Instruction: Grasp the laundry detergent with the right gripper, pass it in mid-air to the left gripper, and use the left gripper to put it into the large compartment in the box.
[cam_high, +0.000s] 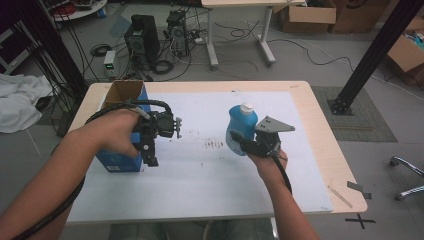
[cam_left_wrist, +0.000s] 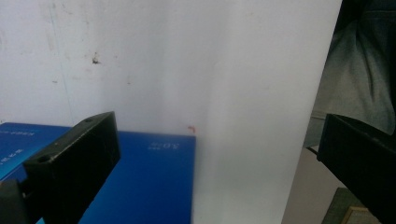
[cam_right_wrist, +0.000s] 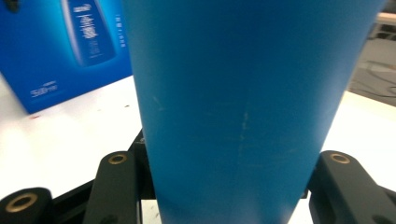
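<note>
— Jaws first, starting on the left: how do they stand?

— Spread wide on the left gripper (cam_high: 151, 150), with nothing between them. In the left gripper view the blue box (cam_left_wrist: 140, 177) lies just behind the near jaw, partly hidden by it, while the far jaw hangs past the edge of the white sheet (cam_left_wrist: 210, 70). From the high view that gripper points down beside the box's open-topped cardboard body.

— And over on the right?

— Clenched on the blue bottle (cam_high: 241, 129). The right gripper (cam_high: 239, 142) clasps it low on the body, one jaw pressed to each side, as the right gripper view shows, with the bottle upright and its white cap (cam_high: 246, 107) on top.

— Where is the bottle against the box?

— Well apart, out beyond the right jaws' tips, with stained sheet between them.

— Is the bottle resting on the sheet?

— Cannot tell; its base is hidden behind the jaws.
</note>
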